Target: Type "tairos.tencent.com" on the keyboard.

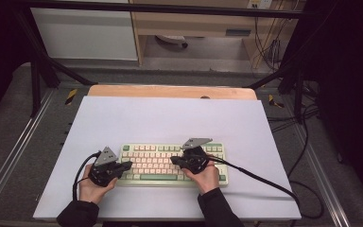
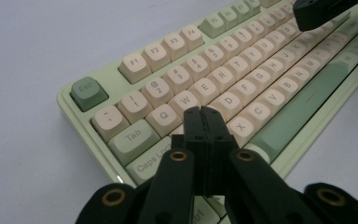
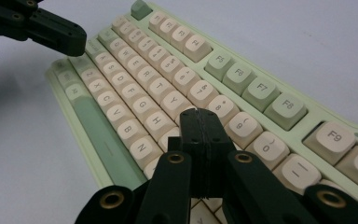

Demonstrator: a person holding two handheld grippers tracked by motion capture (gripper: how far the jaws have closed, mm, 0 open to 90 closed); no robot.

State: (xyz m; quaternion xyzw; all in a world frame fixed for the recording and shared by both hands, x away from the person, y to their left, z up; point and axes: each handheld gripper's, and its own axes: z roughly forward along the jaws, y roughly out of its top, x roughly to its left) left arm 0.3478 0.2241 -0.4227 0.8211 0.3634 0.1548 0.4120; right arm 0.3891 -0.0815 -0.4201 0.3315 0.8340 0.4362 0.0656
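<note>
High view: one keyboard (image 1: 170, 163) lies lower centre of the frame on the white surface (image 1: 170, 118), long axis left-right. Two hand-held grippers: left hand-held gripper (image 1: 128, 165) tips over its left end, right hand-held gripper (image 1: 174, 160) over the middle keys, pointing left.

Left gripper view: jaws pressed together, nothing between them, tips just above the A/S keys (image 2: 200, 103); keyboard runs off to the upper right.

Right gripper view: jaws fully together, empty, tips near the U/I keys (image 3: 200, 109). Keyboard runs to the upper left. Each hand is nearer its own half.
</note>
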